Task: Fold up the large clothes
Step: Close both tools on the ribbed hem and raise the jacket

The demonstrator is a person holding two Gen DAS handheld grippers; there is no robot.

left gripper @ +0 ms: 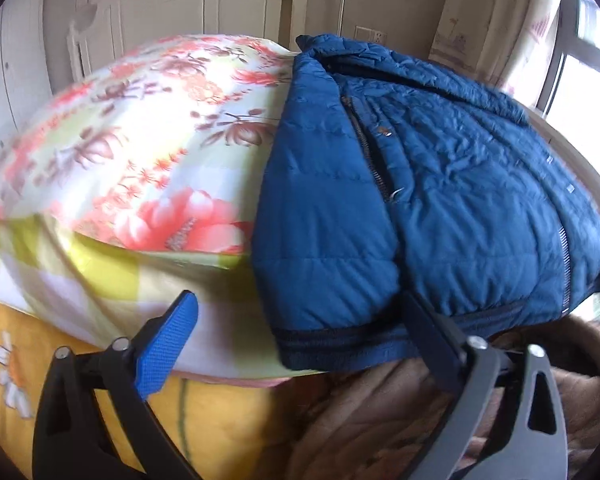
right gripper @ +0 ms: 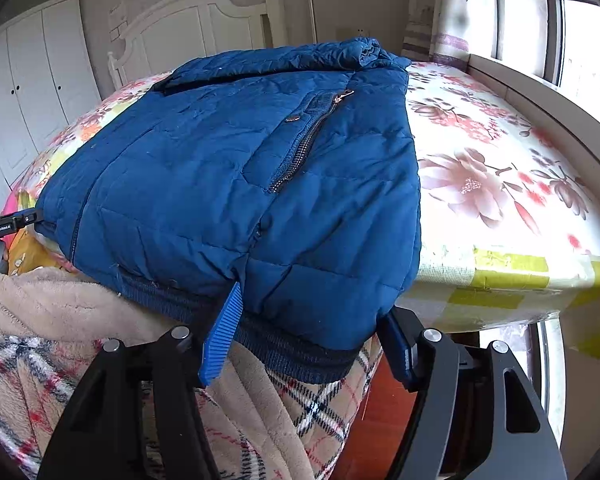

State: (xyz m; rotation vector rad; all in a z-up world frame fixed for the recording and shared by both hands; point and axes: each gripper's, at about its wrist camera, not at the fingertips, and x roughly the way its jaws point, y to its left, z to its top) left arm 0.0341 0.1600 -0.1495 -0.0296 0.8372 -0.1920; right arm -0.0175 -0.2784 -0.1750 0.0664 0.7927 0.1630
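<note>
The bed [right gripper: 500,184] fills both views, its floral sheet stretched flat to serve as the folding surface, with a white headboard [right gripper: 204,20] and wardrobe [right gripper: 32,92] behind. On it lies the blue padded jacket [right gripper: 240,184] — front up, zip showing, collar toward the headboard and the ribbed hem [right gripper: 292,344] hanging just over the near edge, which puts the hem within reach of both tools. A plaid blanket [right gripper: 80,360] lies bunched below that edge, under the hem, and an orange flowered cover [left gripper: 204,412] sits beside it.

The right gripper [right gripper: 304,336] stands with its jaws spread wide across the hem's right corner: one blue finger presses against the fabric and the other sits at the outer edge, so the cloth lies between them but is not yet pinched. The left gripper [left gripper: 296,328] is likewise spread wide at the other hem corner — its blue finger [left gripper: 168,344] is clear of the jacket over the sheet, while the far finger is tucked against the hem. Both appear placed to take the bottom corners, probably to carry the hem toward the collar.
</note>
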